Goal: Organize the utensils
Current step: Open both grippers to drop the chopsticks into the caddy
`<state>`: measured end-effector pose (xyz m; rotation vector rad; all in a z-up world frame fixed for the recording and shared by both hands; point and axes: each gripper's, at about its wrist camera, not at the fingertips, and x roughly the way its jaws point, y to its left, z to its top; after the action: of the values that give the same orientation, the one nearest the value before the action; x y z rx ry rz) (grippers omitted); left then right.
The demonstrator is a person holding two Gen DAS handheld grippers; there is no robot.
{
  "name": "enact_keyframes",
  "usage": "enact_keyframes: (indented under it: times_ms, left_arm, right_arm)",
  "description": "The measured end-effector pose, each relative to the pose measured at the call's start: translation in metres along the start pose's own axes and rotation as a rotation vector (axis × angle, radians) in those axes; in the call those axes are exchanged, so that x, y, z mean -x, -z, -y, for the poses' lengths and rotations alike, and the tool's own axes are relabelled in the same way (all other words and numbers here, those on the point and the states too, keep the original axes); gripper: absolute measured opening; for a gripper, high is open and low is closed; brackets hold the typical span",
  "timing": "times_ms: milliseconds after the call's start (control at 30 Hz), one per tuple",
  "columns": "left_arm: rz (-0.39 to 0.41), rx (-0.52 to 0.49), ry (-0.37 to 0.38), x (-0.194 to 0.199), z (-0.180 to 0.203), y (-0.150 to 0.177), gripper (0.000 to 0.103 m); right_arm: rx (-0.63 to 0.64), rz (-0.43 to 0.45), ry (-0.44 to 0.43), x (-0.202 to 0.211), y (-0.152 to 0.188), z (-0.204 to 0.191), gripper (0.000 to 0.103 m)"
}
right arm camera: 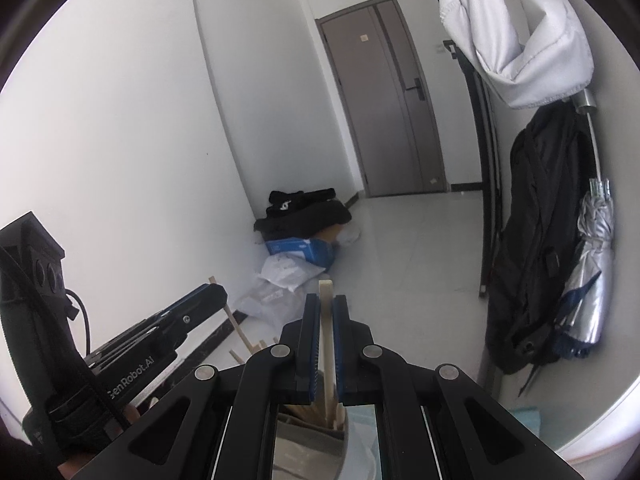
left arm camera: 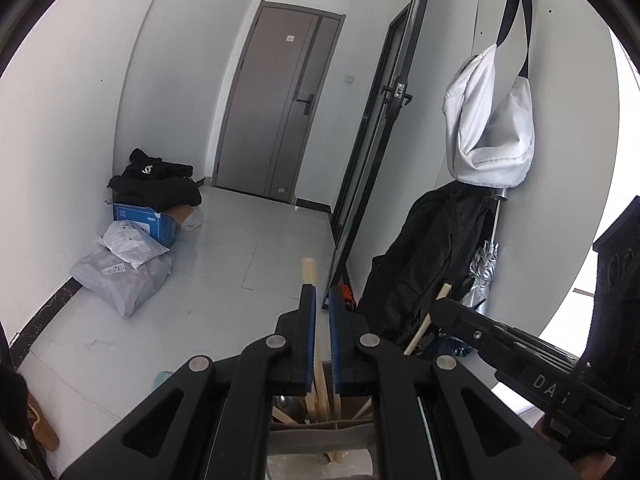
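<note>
Fingers [right arm camera: 309,344] upright around wooden stick [right arm camera: 326,312]

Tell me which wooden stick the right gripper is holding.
The upright flat stick between the right gripper fingers; the other sticks lean loose in the holder below.

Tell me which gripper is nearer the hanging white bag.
Right. The right gripper sits on the side where the white bag hangs, which looms large above it. The left gripper is farther over, and the bag appears smaller up to its right.
</note>
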<state>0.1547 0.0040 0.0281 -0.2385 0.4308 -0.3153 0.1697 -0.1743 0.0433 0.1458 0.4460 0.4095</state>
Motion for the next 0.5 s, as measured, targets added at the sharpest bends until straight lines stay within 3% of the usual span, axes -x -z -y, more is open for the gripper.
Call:
enact_keyframes:
  times_ms: [333, 500]
  left_arm:
    - [-0.08, -0.016, 0.008, 0.01, 0.009, 0.013, 0.003]
    - [-0.05, 0.022, -0.03, 0.024, -0.002, 0.005, 0.003]
  right_arm:
    - [-0.06, -0.119, -0.013, -0.004, 0.03, 0.003, 0.005]
    - [-0.081, -0.119, -0.011, 0.008, 0.034, 0.008, 0.005]
